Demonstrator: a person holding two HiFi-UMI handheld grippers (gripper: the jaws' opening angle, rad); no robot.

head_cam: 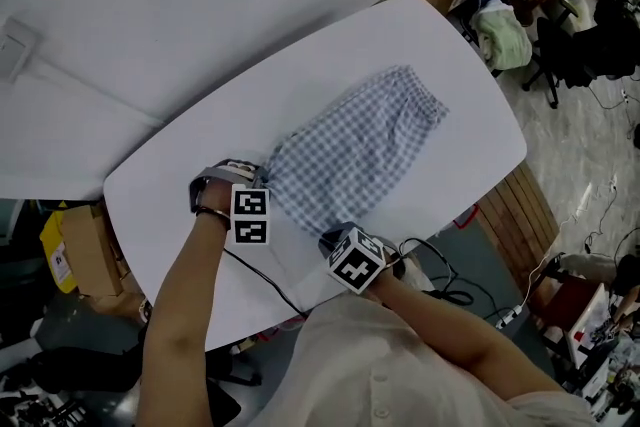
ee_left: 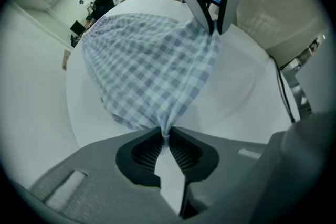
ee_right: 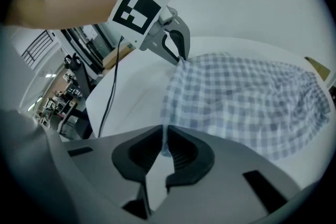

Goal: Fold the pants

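Blue-and-white checked pants (head_cam: 365, 147) lie across the white table (head_cam: 200, 185), running from its near side toward the far right. My left gripper (head_cam: 262, 177) pinches the near left corner of the cloth; its jaws are shut on the pants (ee_left: 152, 73), with fabric gathered between the pads. My right gripper (head_cam: 330, 240) holds the near right corner, its jaws also shut on the pants (ee_right: 247, 99). Each gripper shows in the other's view: the right gripper (ee_left: 212, 29) at the cloth's far corner, the left gripper (ee_right: 182, 57) likewise.
A black cable (head_cam: 262, 280) trails over the table's near edge. A cardboard box (head_cam: 88, 250) stands on the floor at the left. Chairs and a green cloth (head_cam: 505, 35) crowd the far right, beyond the table. A wooden bench (head_cam: 520, 215) stands by the right edge.
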